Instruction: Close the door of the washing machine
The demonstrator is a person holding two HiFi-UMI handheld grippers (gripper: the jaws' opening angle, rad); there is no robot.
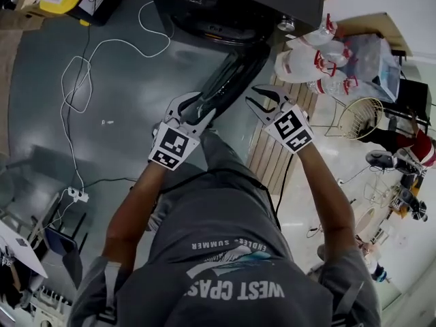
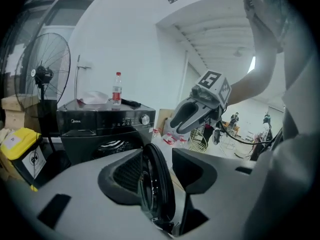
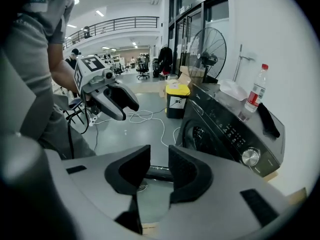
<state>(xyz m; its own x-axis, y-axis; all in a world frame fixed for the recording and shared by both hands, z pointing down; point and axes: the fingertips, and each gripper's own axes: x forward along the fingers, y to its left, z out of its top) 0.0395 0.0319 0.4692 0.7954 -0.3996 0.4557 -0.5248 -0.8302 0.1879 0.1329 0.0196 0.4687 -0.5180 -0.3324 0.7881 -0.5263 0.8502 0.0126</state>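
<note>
Door (image 1: pixel 235 73) hangs wide open, swung out edge-on toward me from the front of the washing machine (image 1: pixel 238 5). Judged: a stiff, hinged, fairly heavy ring with a smooth, likely slippery rim, so push on the outer rim far from the hinge rather than pinch it. Left tongs (image 1: pixel 193 107) spread, with the rim between them but not clamped. Right tongs (image 1: pixel 254 97) spread, empty, just beside the rim.

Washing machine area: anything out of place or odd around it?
The dark front-loading washing machine has its round glass door wide open. A clear red-capped plastic bottle and a crumpled white item sit on the machine's top. A white cable sprawls in loose loops across the grey floor beside it.
</note>
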